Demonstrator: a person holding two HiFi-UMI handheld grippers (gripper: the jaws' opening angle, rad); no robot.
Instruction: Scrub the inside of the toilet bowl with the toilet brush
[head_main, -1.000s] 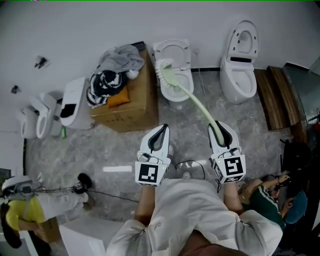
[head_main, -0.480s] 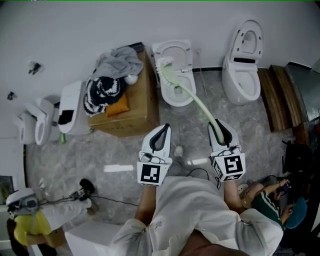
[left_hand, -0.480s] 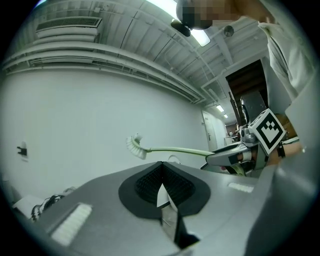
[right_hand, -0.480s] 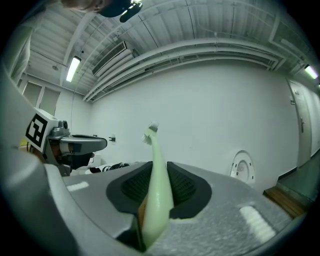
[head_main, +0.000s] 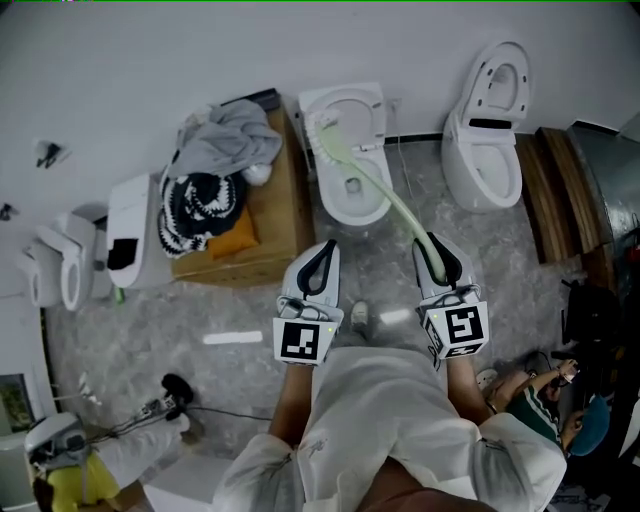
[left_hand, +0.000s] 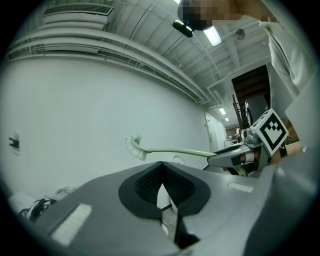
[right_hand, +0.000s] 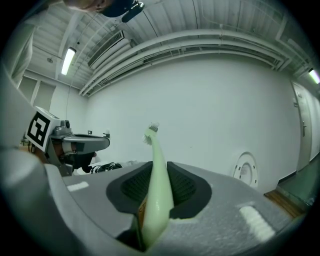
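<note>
1. The right gripper (head_main: 437, 258) clamps the near end of the toilet brush (head_main: 385, 195); the long handle may twist in the jaws.
2. Its head hangs at the far-left rim of the toilet bowl (head_main: 372, 205), so it may strike the rim.
3. The left gripper (head_main: 322, 262) is closed on nothing.

The grey plastic left gripper (left_hand: 161, 167) fills the foreground, its black ribbed fingers (left_hand: 145, 182) meeting at the tips with nothing between them. Just above it, a pale green long-handled toilet brush (left_hand: 175, 151) lies level against the plain white wall (left_hand: 75, 115). Its white bristles point left, and the right gripper (left_hand: 220, 159) clamps the handle's right end.
</note>
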